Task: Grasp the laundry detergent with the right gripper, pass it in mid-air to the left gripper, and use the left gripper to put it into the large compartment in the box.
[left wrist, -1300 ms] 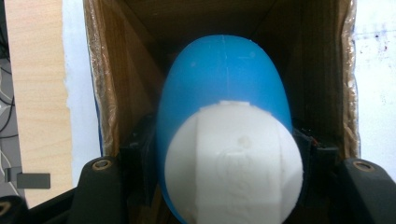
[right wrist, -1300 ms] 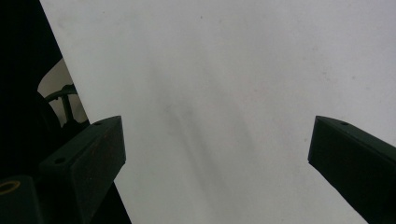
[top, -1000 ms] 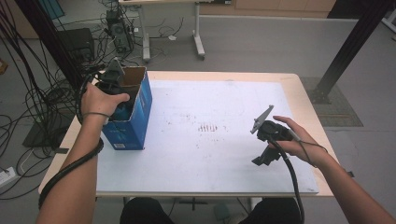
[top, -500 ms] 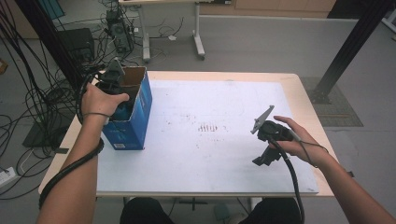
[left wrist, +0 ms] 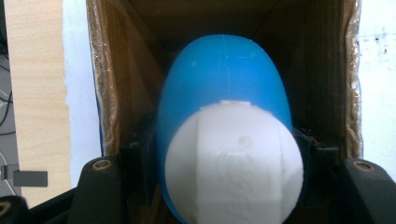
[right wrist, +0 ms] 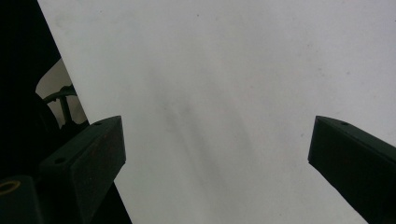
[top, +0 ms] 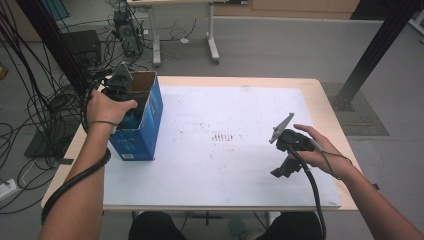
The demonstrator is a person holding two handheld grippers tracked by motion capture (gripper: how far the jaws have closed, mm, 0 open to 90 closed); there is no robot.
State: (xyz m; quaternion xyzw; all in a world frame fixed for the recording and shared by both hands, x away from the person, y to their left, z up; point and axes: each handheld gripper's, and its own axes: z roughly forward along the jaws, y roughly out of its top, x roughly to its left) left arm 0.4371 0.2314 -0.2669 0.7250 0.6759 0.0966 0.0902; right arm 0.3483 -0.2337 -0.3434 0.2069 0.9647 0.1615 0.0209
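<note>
Unchanged since the earlier frames: left tongs (left wrist: 219, 186) clamped on the blue-and-white egg-shaped capsule (left wrist: 224, 140) down inside the open blue cardboard box (top: 142, 122) at the desk's (top: 225, 175) left edge, right tongs (right wrist: 217, 163) spread wide, empty, above the white desk.

My left gripper (top: 121, 87) is squeezed tight at the table's left edge; my right gripper (top: 283, 150) hangs wide open near the right edge.

Grey floor (top: 280, 45), cable tangle (top: 35, 90) left, white-legged desk (top: 210, 35) behind, black post (top: 375, 50) right.
</note>
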